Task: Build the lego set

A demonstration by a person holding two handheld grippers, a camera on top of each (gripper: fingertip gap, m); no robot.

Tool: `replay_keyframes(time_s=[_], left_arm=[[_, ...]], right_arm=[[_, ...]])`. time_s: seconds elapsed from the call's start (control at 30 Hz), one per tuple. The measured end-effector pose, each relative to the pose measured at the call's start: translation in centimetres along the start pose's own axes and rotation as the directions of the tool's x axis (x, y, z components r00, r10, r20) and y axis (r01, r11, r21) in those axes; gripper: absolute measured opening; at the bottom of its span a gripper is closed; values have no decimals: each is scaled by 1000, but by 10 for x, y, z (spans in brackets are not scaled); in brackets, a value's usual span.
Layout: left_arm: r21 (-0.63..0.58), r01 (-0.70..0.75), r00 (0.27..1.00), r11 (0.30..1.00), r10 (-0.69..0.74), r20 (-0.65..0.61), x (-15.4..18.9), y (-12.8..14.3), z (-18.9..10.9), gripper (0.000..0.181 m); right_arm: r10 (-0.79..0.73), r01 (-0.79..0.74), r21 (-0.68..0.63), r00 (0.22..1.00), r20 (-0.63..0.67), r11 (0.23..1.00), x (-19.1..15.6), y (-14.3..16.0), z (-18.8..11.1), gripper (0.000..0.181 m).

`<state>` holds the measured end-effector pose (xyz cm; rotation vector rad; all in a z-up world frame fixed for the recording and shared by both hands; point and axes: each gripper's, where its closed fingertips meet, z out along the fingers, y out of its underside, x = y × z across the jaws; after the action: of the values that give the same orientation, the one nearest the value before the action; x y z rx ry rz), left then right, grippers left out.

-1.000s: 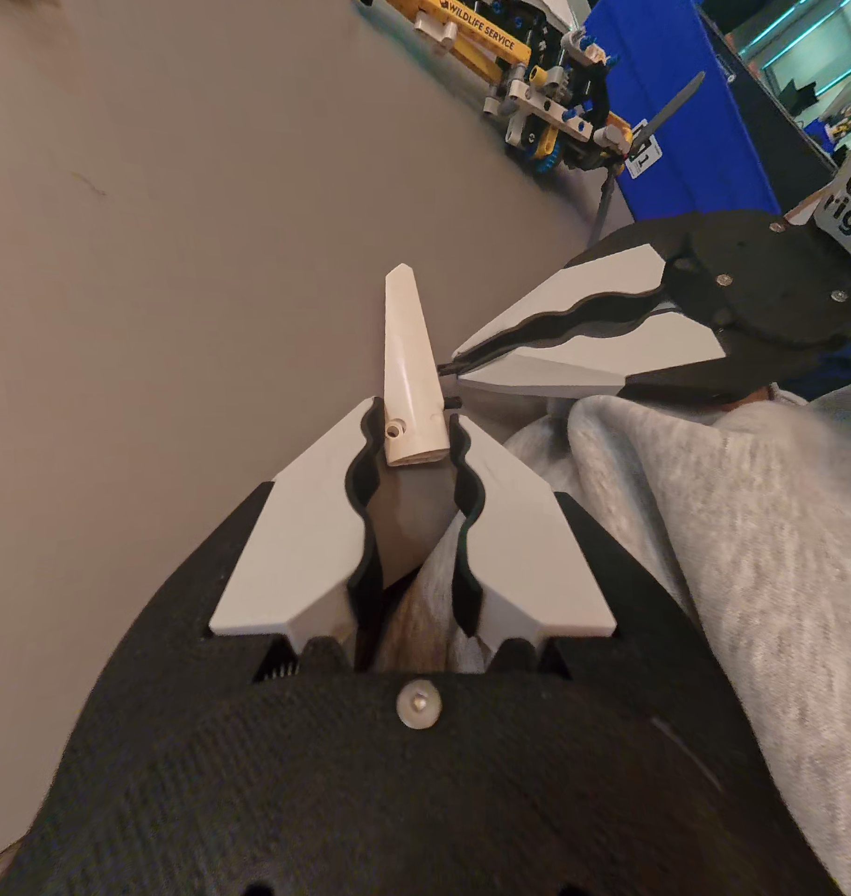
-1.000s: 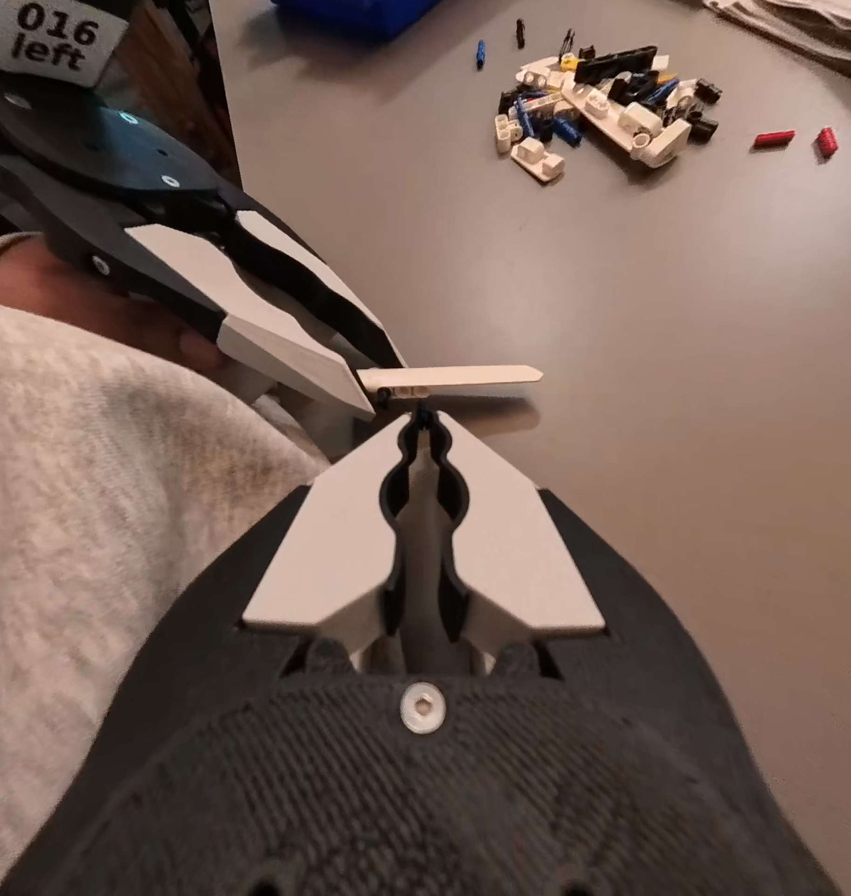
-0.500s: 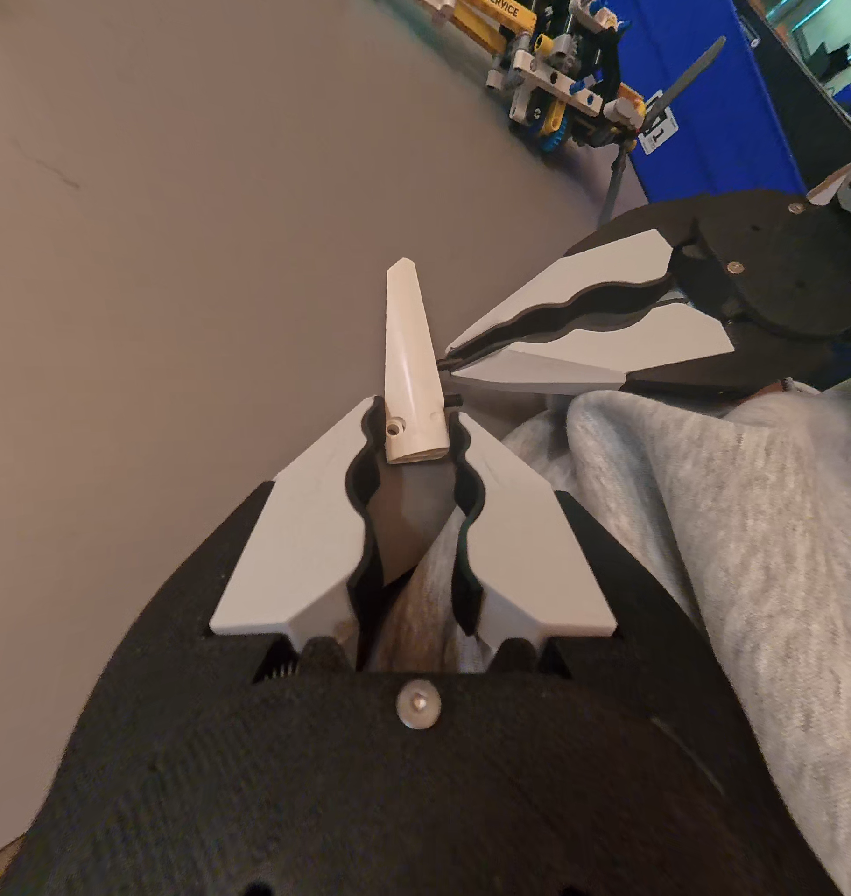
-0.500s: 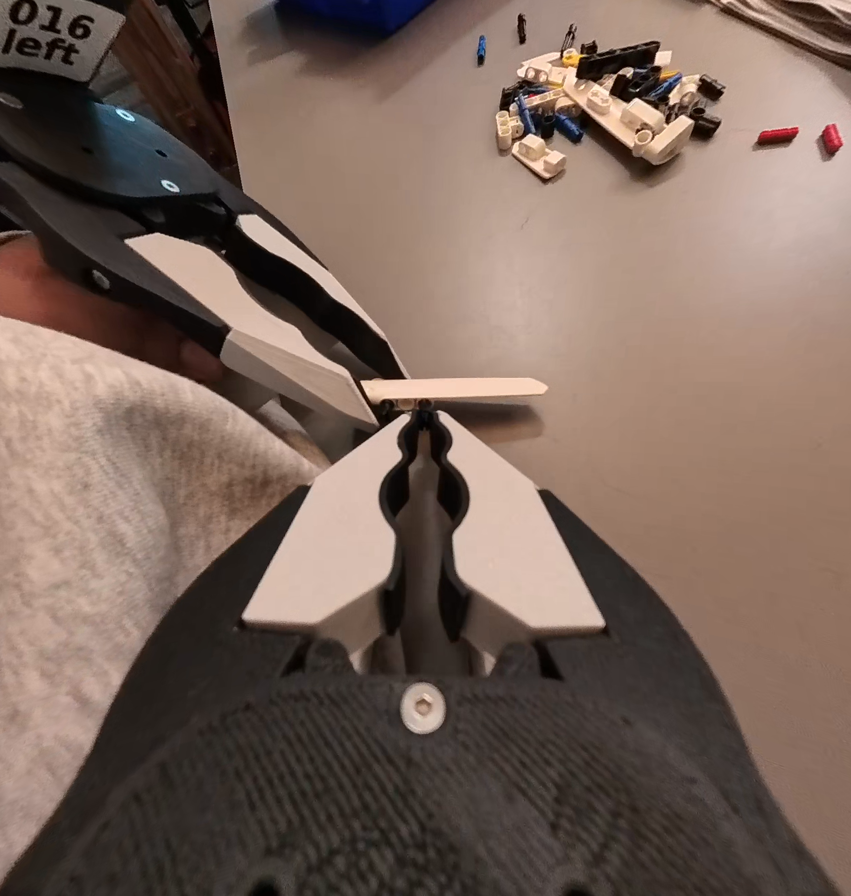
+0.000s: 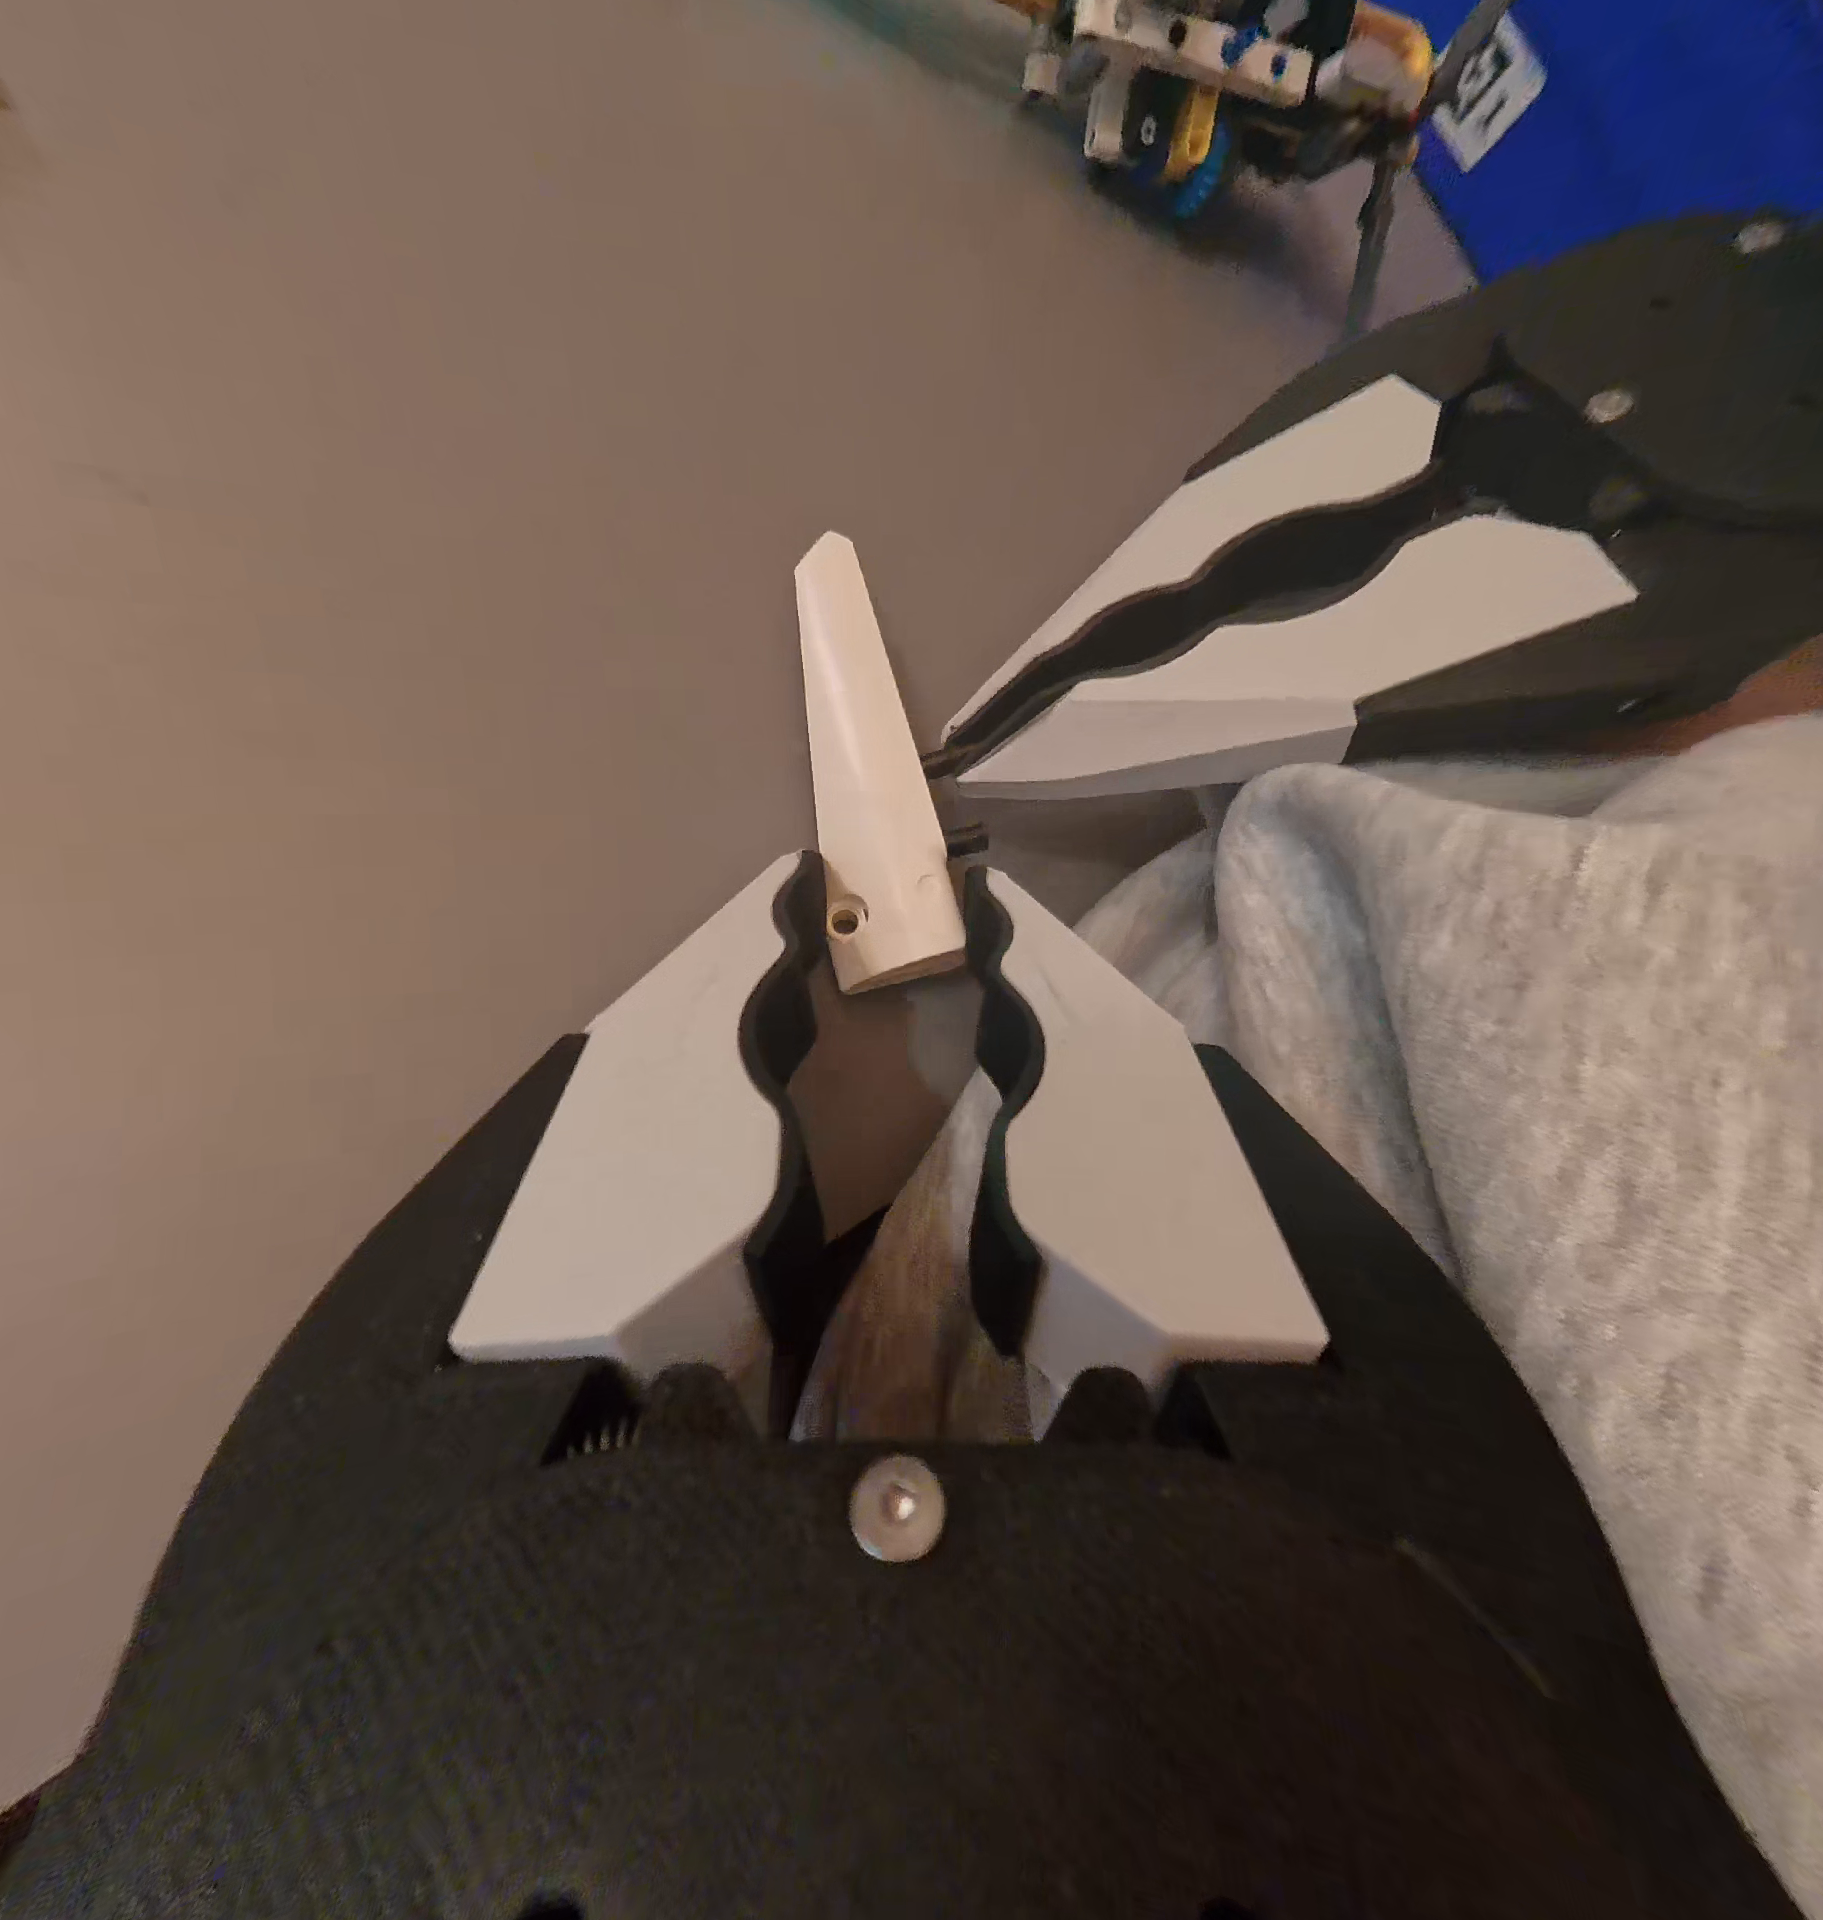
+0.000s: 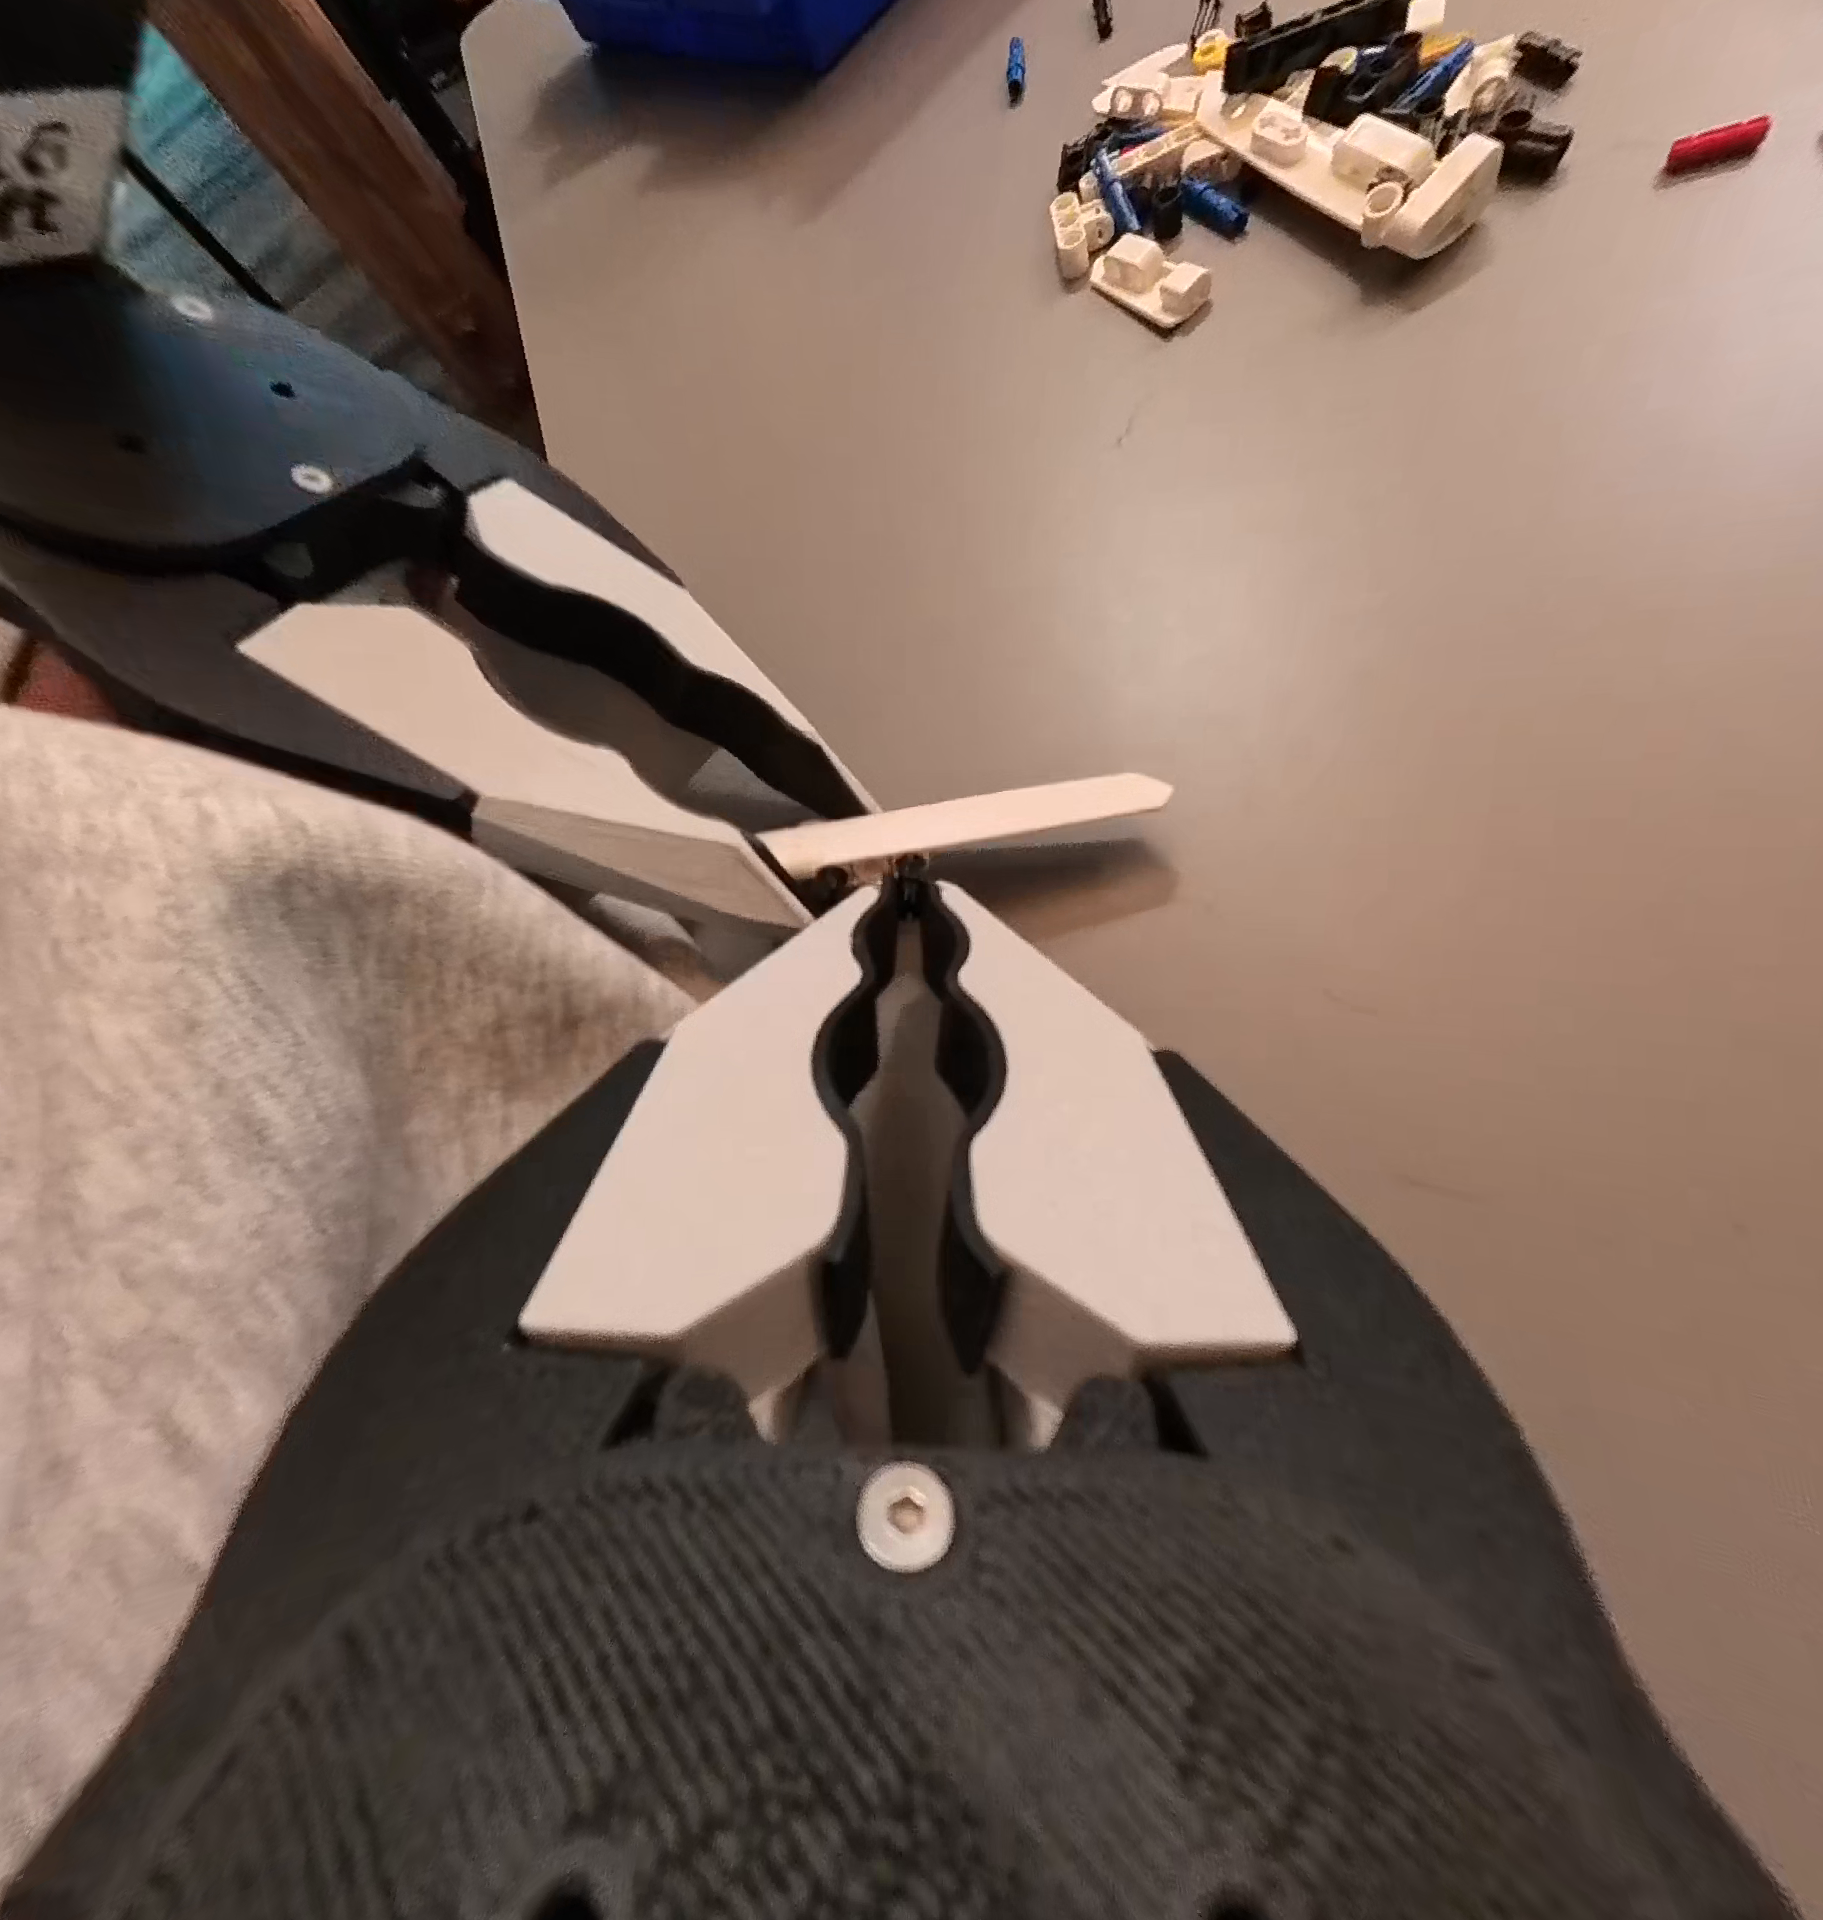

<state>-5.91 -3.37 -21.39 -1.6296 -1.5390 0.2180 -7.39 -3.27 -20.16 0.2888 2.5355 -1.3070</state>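
Grey table (image 6: 1302,675) bears loose lego pieces (image 6: 1291,145), blue bin (image 5: 1665,114).

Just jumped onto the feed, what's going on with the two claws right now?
The left claw is shut on the wide end of a white tapered plastic blade piece, held above the grey table. The right claw is shut on a small black pin and presses its tip against the blade's side edge near that end. A pile of loose white, black and blue bricks and a partly built yellow and white model sit farther back on the table.
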Motion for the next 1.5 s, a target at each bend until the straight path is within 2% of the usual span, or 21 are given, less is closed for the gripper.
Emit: replay_keyframes(time_s=[0.2,0.33,0.6,0.67,0.73,0.93,1.07,1.23,1.33,1.5], left_arm=[[-14,-44,999,999,45,21,2,3,0,27],[-10,-35,999,999,35,13,2,3,0,27],[-7,-33,999,999,34,16,3,3,1,28],[-6,-31,999,1000,31,14,3,3,2,28],[-2,-29,1000,1000,29,10,3,3,1,28],[-8,-28,1000,1000,28,7,2,3,2,26],[6,-3,1000,1000,3,-14,1,1,3,29],[13,33,999,999,-32,-38,1,0,2,31],[2,11,1000,1000,-11,-17,-1,0,2,29],[1,15,1000,1000,-15,-13,-1,0,3,30]], right_arm=[[-152,151,-20,986,-68,988,-2,4,-1,3],[-154,153,-22,986,-70,988,-2,4,-1,3],[138,-138,5,990,36,990,-1,5,-2,3],[154,-154,5,987,46,988,0,4,-2,3],[108,-108,-5,994,29,994,-1,6,-2,3],[-167,164,-66,985,-49,984,0,11,0,3],[-216,213,-35,972,-91,976,2,3,-1,3],[-49,49,0,998,-39,999,4,-2,1,3],[14,-14,-33,1000,-22,999,3,5,2,3],[120,-120,0,993,-2,993,5,2,2,3]])
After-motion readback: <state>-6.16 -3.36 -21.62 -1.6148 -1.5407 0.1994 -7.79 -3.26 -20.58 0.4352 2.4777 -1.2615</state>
